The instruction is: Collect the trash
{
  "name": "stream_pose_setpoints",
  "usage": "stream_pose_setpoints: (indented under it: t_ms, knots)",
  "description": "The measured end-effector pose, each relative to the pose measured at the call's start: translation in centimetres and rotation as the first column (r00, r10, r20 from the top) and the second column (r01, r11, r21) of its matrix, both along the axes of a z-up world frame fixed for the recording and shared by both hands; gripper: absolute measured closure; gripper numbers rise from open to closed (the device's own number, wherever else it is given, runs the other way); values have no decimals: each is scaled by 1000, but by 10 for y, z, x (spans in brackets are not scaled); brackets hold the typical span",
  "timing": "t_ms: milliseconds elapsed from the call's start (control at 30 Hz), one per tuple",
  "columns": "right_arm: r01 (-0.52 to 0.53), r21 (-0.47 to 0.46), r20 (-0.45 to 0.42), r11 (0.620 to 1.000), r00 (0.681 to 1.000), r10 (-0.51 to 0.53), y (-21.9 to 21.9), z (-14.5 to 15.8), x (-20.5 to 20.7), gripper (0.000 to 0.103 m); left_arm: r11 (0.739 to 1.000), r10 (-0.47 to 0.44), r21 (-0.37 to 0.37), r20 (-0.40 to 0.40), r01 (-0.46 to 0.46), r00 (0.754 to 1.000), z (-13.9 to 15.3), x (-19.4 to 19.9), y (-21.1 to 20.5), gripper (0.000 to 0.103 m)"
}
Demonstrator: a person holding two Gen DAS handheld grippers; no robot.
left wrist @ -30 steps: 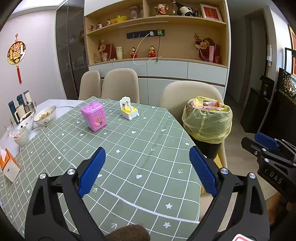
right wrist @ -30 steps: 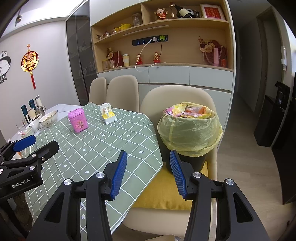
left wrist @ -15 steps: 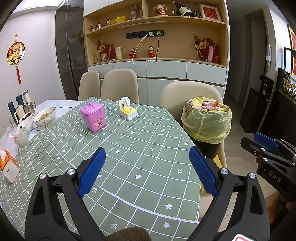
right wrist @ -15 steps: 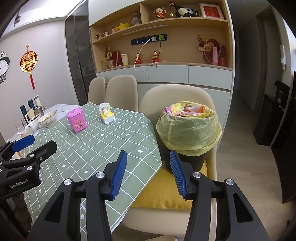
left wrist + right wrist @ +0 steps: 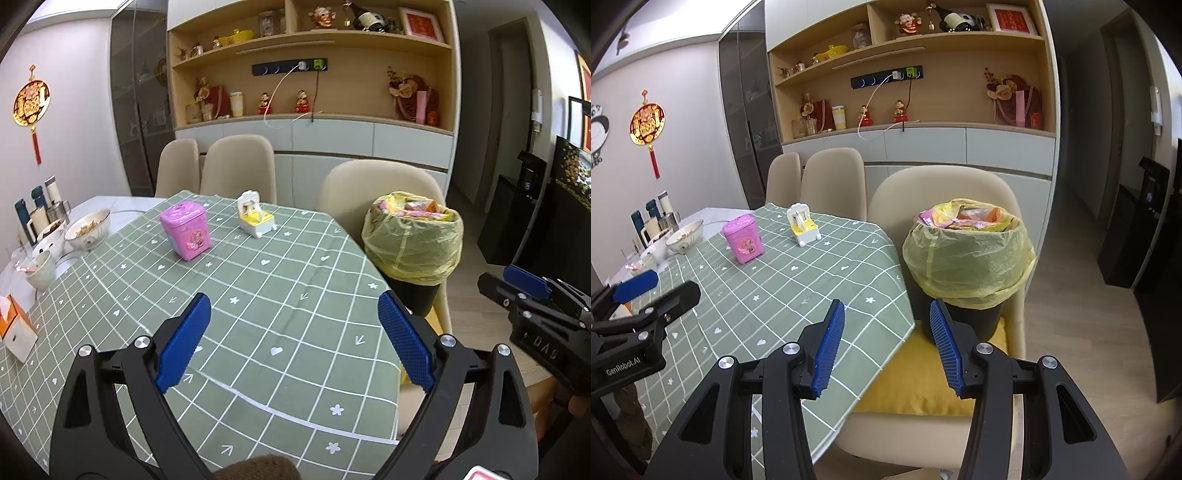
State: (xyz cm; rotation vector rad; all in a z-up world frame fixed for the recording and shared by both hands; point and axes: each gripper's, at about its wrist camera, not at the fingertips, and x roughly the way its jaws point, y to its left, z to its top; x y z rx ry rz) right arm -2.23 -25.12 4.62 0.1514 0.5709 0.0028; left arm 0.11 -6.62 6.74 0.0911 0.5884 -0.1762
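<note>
Both grippers are empty and held above the near edge of the table. Left gripper [image 5: 293, 343]: jaws spread wide, nothing between the pads, aimed over the green checked tablecloth [image 5: 258, 295]. Right gripper [image 5: 886, 343]: jaws apart at a narrower setting, nothing clamped, aimed at the gap between the table edge and the trash bin [image 5: 967, 258].

Task item location: the trash bin stands on a yellow cushion [image 5: 923, 380] on the seat of a beige chair [image 5: 942, 184], just beside the right edge of the table. A yellow liner bag [image 5: 413, 240] is folded over its rim, and the bag is filled to the top with coloured wrappers [image 5: 964, 218]. Placement on the chair seat brings the rim near table height, which appears intended to keep the bag within reach of both tools.

Judgement: no loose trash shows on the cloth, so the remaining step is probably handling the full bag, and the open jaws suit taking hold of the liner's folded edge.

Surrounding items:
- Pink tin [image 5: 186, 230] and a small white-and-yellow holder [image 5: 255, 218] on the far part of the cloth, well apart from the bin
- Bowls [image 5: 88, 229] and bottles at the left end of the table
- An orange-and-white box [image 5: 14, 332] at the near left edge

Obstructions: the chair back rises directly behind the bin, and the hanging table edge lies close on its left side; approach from the front or above is least obstructed
</note>
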Motion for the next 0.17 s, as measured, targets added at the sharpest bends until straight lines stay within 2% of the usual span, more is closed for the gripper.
stream_pose_setpoints:
  t_ms: [100, 167]
  knots:
    - [-114, 107, 10, 988, 994, 113, -6, -11, 28, 51, 998, 63, -24, -47, -64, 997, -5, 16, 17, 16]
    - [-173, 166, -18, 971, 984, 179, -7, -29, 60, 51, 985, 144, -80, -97, -152, 985, -13, 33, 43, 16]
